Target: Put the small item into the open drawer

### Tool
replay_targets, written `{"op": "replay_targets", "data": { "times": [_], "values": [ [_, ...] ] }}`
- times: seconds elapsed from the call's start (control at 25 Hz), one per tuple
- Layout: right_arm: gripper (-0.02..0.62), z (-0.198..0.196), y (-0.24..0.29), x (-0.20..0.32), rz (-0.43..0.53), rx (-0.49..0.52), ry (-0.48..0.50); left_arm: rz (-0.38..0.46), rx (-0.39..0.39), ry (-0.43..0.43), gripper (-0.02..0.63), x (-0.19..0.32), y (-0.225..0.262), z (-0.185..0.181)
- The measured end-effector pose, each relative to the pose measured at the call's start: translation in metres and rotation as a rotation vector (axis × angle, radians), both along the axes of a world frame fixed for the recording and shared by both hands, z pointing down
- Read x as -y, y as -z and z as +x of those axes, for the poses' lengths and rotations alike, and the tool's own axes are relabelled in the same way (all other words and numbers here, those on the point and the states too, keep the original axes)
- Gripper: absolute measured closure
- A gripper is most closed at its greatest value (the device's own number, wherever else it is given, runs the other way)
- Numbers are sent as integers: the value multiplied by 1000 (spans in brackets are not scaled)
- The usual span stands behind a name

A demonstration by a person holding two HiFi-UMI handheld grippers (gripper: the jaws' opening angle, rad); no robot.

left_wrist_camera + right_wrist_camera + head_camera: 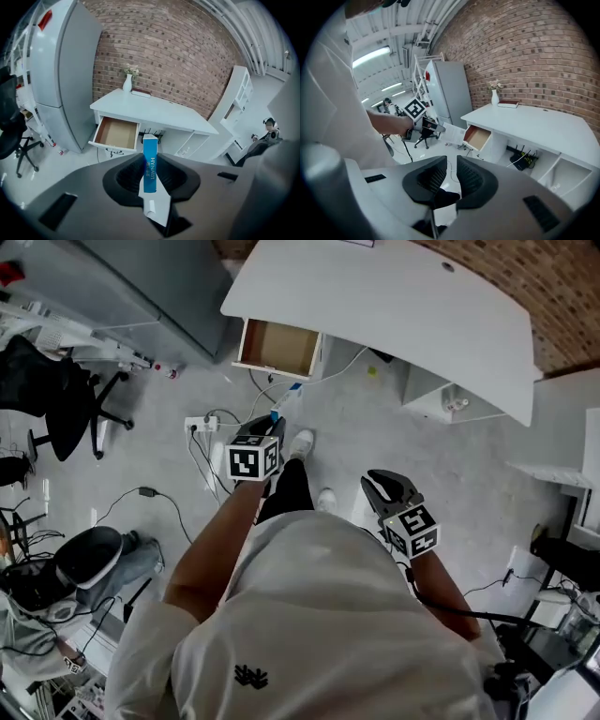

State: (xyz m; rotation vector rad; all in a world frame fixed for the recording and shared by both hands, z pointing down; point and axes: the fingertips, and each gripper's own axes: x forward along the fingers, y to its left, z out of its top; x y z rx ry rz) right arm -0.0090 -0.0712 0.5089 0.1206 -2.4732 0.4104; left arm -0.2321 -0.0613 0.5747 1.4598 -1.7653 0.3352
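A slim blue-and-white carton (149,162) is being gripped between the jaws of the left tool (151,165). The jaws are being kept partly closed on its lower end, and its blue face is standing upright and pointing toward the open drawer (116,133). The carton is being held in the air, well short of the drawer, over the grey floor (169,465).

In the left gripper view, the drawer's bare brown bottom is being shown under the white counter (154,111), with a white vase (127,83) and a flat book (140,93) on top. These are being cut off in the head view, where only the counter's front part is being seen from above.

The right tool (451,176) is being held lower and nearer the body. Its jaws are being kept a narrow gap apart with nothing between them. Its view alone is showing the left tool from the side.
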Motion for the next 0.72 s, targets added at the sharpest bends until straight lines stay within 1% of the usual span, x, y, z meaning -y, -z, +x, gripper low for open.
{"op": "replay_targets", "data": {
  "times": [0.2,0.36,0.48,0.56,0.72],
  "values": [
    [509,-24,4,54,-8,-30,-135,-66,-8,-27,514,67,-35,-50],
    [509,-38,-2,87,-7,-67,-209,-105,-12,-26,514,121,-65,-88],
    [509,-52,-5,104,-32,-100,-265,-143,-2,-35,514,155,-95,-113],
    [509,-61,-8,115,-53,-116,-302,-177,-5,-46,514,175,-119,-126],
    [509,-66,-23,131,-78,-153,-370,-244,5,-82,514,206,-164,-143]
  ]
}}
